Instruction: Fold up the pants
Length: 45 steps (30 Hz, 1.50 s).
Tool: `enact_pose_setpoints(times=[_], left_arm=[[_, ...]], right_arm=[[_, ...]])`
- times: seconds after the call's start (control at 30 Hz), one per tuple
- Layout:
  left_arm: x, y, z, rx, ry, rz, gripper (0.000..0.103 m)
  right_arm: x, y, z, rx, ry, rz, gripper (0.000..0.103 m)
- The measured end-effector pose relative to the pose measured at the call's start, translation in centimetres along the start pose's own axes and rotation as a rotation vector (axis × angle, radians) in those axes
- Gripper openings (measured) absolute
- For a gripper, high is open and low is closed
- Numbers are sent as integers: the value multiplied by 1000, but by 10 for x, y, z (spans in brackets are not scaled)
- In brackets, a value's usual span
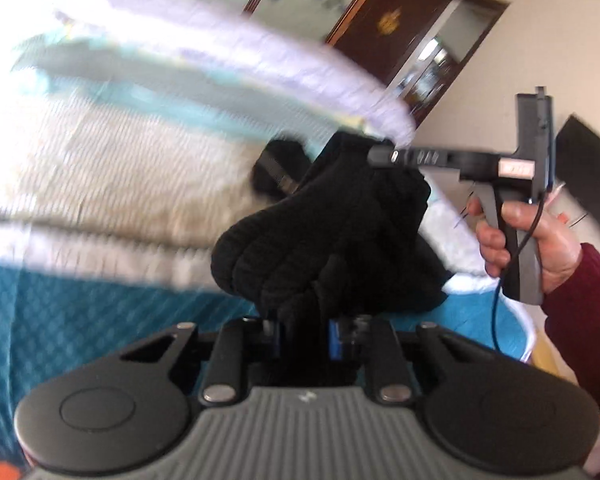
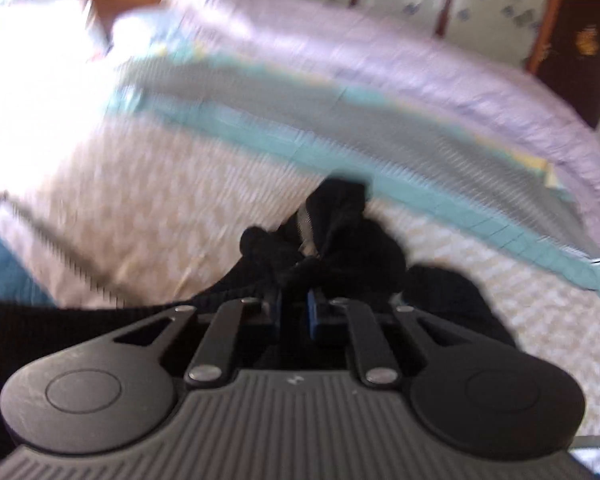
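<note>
Black knit pants point(image 1: 324, 236) hang bunched between my two tongs, lifted above the bed point(image 1: 100, 184) with its cream quilt and folded lilac blanket point(image 2: 380, 80). My left tongs point(image 1: 306, 326) are pressed together on one bunch of the fabric. My right tongs point(image 2: 294, 306) pinch another fold, held in the right hand point(image 1: 540, 240).

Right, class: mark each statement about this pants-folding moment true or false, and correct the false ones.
1. The pants are black. True.
2. The left gripper is shut on the pants. True.
3. The right gripper is open, holding nothing. False: it is shut on the pants too.
4. The pants lie flat, fully folded. False: they hang bunched from both grippers.
5. The bed has a light patterned cover. True.
</note>
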<state>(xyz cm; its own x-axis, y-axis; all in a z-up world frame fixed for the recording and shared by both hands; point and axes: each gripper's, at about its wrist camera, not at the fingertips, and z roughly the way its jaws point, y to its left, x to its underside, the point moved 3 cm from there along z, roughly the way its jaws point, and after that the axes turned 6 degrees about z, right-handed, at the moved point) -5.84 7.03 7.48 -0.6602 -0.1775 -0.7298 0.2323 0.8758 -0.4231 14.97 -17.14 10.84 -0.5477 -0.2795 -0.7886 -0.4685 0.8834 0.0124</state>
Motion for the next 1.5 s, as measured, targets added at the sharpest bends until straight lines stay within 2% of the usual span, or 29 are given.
enact_pose_setpoints(times=[0.13, 0.23, 0.3, 0.37, 0.4, 0.43, 0.47, 0.5, 0.53, 0.6, 0.67, 0.73, 0.8, 0.93, 1.0, 1.1, 1.17, 1.23, 1.27, 1.3, 1.33, 1.4, 1.47, 1.5], left_arm=[[-46, 7, -23, -17, -145, 10, 18], [-82, 26, -43, -94, -257, 2, 18], [-103, 44, -59, -186, -331, -13, 18], [-117, 68, -70, -315, -391, -52, 18], [-122, 83, -73, -400, -403, -88, 23], [-123, 101, -73, -481, -406, -129, 24], [-120, 119, -69, -542, -391, -175, 36], [-114, 139, -63, -587, -347, -230, 42], [-104, 156, -56, -607, -299, -292, 42], [-77, 174, -44, -557, -240, -387, 42], [-54, 173, -29, -517, -184, -409, 42], [-34, 165, -10, -495, -111, -401, 44], [-12, 155, 5, -446, -50, -406, 45], [5, 137, 43, -347, 47, -433, 46], [3, 129, 55, -329, 53, -435, 57], [-4, 121, 72, -342, 46, -422, 65], [-7, 119, 81, -356, 39, -427, 72], [-10, 113, 85, -387, 32, -409, 71], [-10, 110, 86, -407, 34, -392, 66], [-10, 107, 86, -424, 36, -369, 61], [-10, 106, 86, -439, 40, -349, 59], [-11, 104, 81, -437, 44, -336, 56], [-8, 105, 78, -410, 43, -354, 56], [-6, 106, 75, -396, 40, -364, 58]], right_arm=[[-85, 0, -30, -48, -218, 99, 14], [-156, 29, -25, -123, -325, 107, 14], [-202, 59, -14, -181, -378, 114, 14], [-237, 93, 6, -264, -412, 140, 14], [-249, 110, 20, -302, -412, 142, 19], [-257, 126, 33, -313, -401, 129, 30], [-258, 139, 45, -289, -390, 111, 39], [-255, 146, 53, -248, -383, 100, 57], [-245, 146, 58, -242, -376, 98, 61], [-214, 126, 57, -284, -337, 104, 59], [-166, 90, 53, -288, -272, 135, 59], [-114, 49, 51, -242, -200, 180, 59], [-56, 4, 42, -143, -140, 233, 60], [45, -76, 33, 22, 0, 457, 62], [85, -107, 23, 87, 29, 638, 69], [125, -136, 21, 69, 53, 934, 75], [138, -143, 33, 59, 84, 1070, 79], [131, -141, 40, 52, 64, 1071, 81], [122, -136, 46, 22, 76, 1034, 76], [114, -130, 55, -36, 102, 1009, 44], [107, -124, 63, -71, 135, 989, 16], [87, -117, 73, -68, 157, 932, 13], [53, -115, 70, -77, 105, 875, 12], [29, -118, 67, -93, 50, 855, 12]])
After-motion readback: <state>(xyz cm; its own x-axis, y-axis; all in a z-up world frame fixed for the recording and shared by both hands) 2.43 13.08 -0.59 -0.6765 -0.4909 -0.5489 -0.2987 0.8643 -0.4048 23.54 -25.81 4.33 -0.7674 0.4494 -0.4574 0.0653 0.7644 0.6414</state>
